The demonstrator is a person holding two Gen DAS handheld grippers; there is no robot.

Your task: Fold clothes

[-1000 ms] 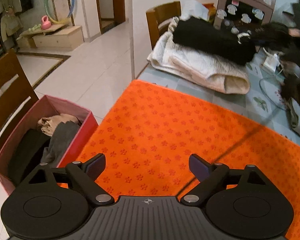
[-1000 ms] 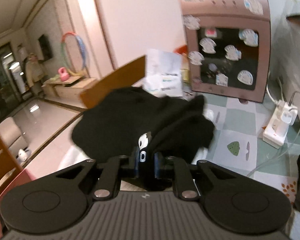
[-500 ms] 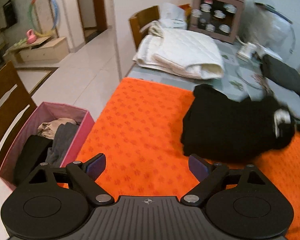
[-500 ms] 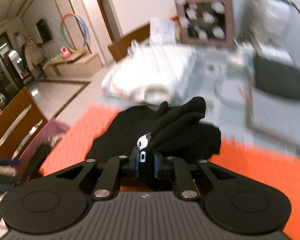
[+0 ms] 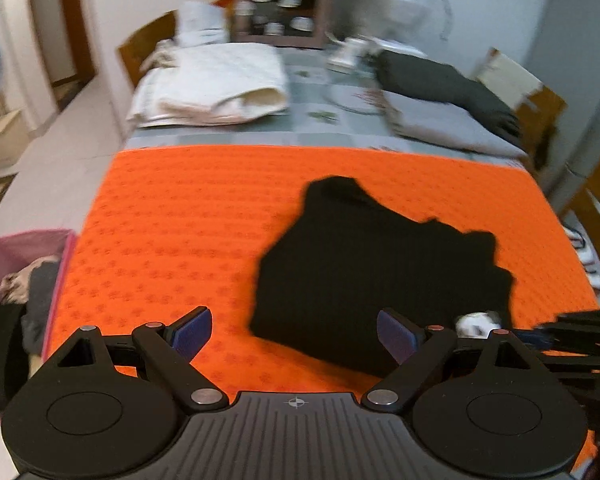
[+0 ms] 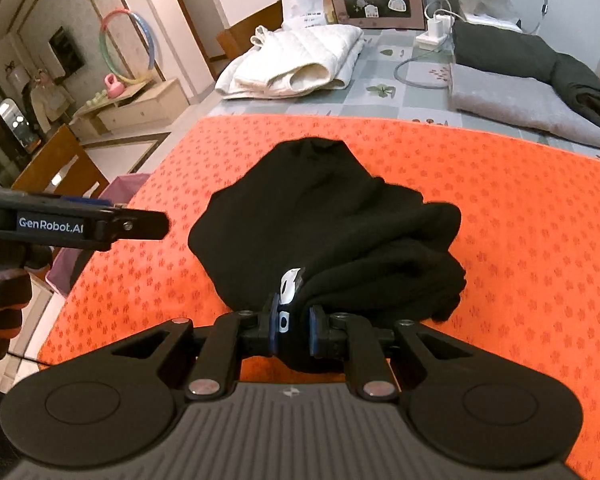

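On left tongs [image 6: 156, 225]: "GenRobot.AI", last letter maybe cut.

Both wrist cams low, fwd-facing, close, sharing orange mat [image 5: 188, 216] [image 6: 520, 200]

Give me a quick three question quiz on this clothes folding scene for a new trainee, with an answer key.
1. True or false: the right gripper is shut on the black garment.
2. What does the black garment rest on? A. orange mat B. white quilted bedding C. pink bin
3. Fill in: the left gripper is ___ and holds nothing.

Key: 1 true. 2 A. 3 open.
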